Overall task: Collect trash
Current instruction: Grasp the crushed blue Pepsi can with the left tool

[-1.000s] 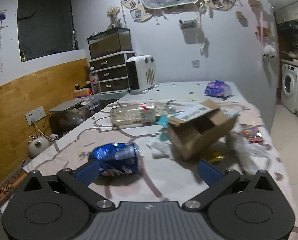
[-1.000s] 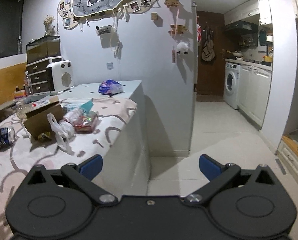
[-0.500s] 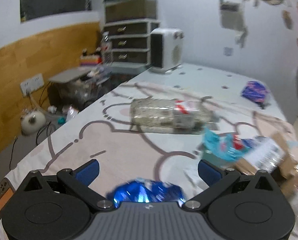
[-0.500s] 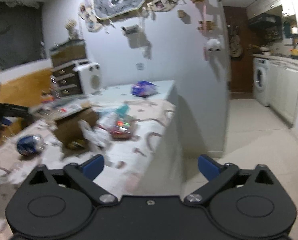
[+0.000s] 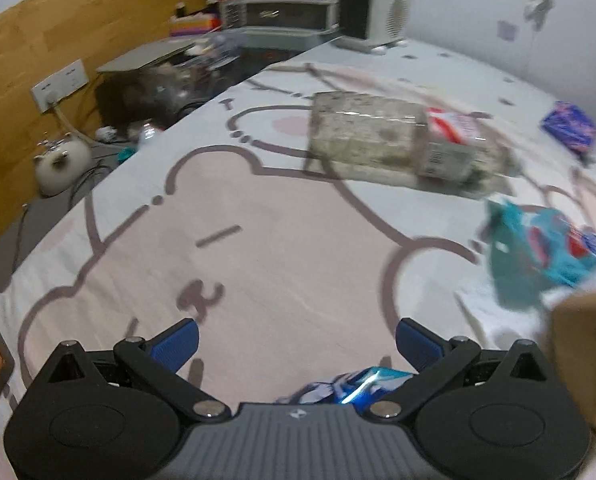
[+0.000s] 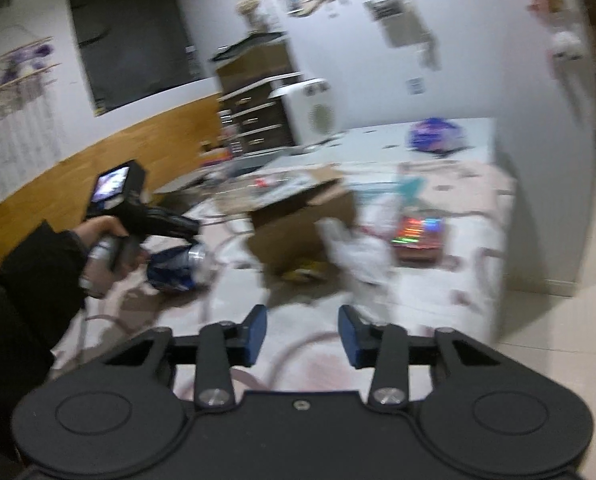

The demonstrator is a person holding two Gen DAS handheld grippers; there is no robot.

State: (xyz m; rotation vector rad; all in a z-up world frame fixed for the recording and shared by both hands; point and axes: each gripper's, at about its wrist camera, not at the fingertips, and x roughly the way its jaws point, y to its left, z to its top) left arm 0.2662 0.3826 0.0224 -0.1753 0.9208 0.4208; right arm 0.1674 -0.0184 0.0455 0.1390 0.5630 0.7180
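Left view: my left tongs point(image 5: 297, 339) are spread wide above the crushed can point(image 5: 352, 390), which lies on the desk point(image 5: 298, 248) under their base; closing now could miss it. Right view: my right tongs point(image 6: 301, 334) hang half-open, empty; blur could hide the box point(image 6: 304, 222).

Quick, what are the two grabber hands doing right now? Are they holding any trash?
Left gripper: open, holding nothing; the crushed blue can lies low between its fingers, not pinched.
Right gripper: open, narrower gap, holding nothing.
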